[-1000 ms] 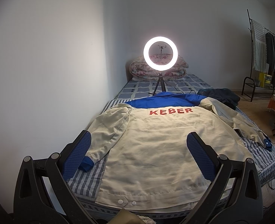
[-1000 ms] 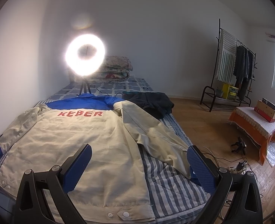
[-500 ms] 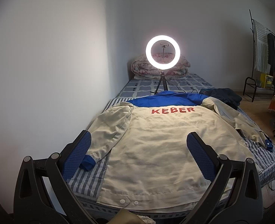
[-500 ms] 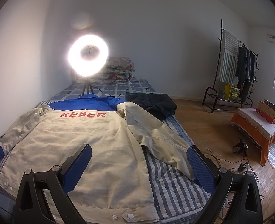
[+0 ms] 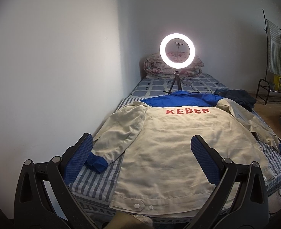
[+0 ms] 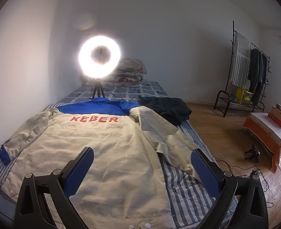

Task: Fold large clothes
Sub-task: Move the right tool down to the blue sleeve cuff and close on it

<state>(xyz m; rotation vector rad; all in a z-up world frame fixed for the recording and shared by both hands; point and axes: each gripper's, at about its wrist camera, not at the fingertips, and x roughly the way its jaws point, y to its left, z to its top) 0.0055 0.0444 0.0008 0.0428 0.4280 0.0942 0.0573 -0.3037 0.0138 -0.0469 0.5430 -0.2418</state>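
On the striped bed (image 5: 100, 179), a large cream jacket (image 5: 171, 152) lies spread flat with its back up, red letters across the shoulders and a blue yoke and collar toward the far end. The hem with its two snap buttons sits at the near edge of the mattress, so the garment appears laid out ready for folding, and no fold looks made yet. Both sleeves lie out to the sides: the one by the wall ends in a blue cuff (image 5: 95, 163) on the bare stripes, and the other sleeve (image 6: 165, 141) runs down along the open side of the bed.

The left claw (image 5: 140, 162) hovers above the near part of the jacket, its blue pads wide apart and holding nothing; it frames the wall-side sleeve and the body panel, which suggests that side is its likely first grasp. The right claw (image 6: 142, 171) is likewise spread wide and empty, over the hem area with the other sleeve just past its right finger.

Beyond the collar a lit ring light (image 6: 99, 60) stands on a small tripod, with a folded quilt (image 6: 130, 70) behind it and a dark garment (image 6: 169, 110) heaped beside the jacket's shoulder. That heap lies close to the right sleeve, so a careless pull could drag it along.
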